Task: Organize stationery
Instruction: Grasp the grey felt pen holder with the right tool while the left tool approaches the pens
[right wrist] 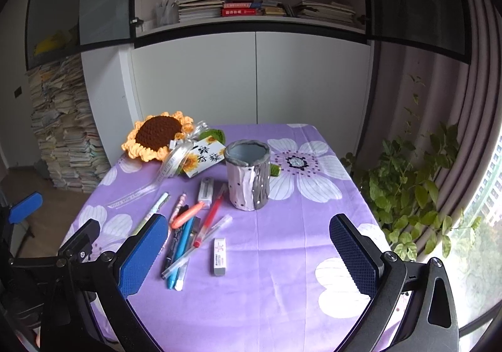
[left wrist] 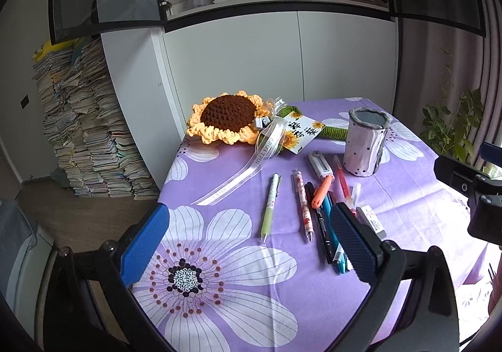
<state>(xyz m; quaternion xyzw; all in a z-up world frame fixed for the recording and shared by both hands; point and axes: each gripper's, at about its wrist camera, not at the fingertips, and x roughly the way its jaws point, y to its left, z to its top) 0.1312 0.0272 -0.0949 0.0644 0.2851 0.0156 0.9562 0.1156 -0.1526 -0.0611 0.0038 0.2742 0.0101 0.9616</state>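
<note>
An empty grey-white pen holder (left wrist: 365, 143) (right wrist: 248, 174) stands upright on the purple flowered tablecloth (left wrist: 282, 305) (right wrist: 282, 273). Several pens lie loose in front of it: a green pen (left wrist: 269, 207), a patterned pen (left wrist: 303, 206), an orange one (right wrist: 187, 214), a red one (right wrist: 213, 212), a blue one (right wrist: 182, 245) and a clear one (right wrist: 200, 245). A white eraser (right wrist: 219, 256) (left wrist: 371, 220) and a white correction tape (right wrist: 206, 189) (left wrist: 320, 163) lie nearby. My left gripper (left wrist: 251, 245) is open above the pens' near side. My right gripper (right wrist: 251, 254) is open over the eraser area.
A crocheted sunflower (left wrist: 227, 118) (right wrist: 158, 135) with ribbon and card lies at the table's back left. A cabinet with bookshelves (right wrist: 251, 7) stands behind. Stacked books (left wrist: 84, 132) stand on the floor at left, and a potted plant (right wrist: 408, 182) is at right.
</note>
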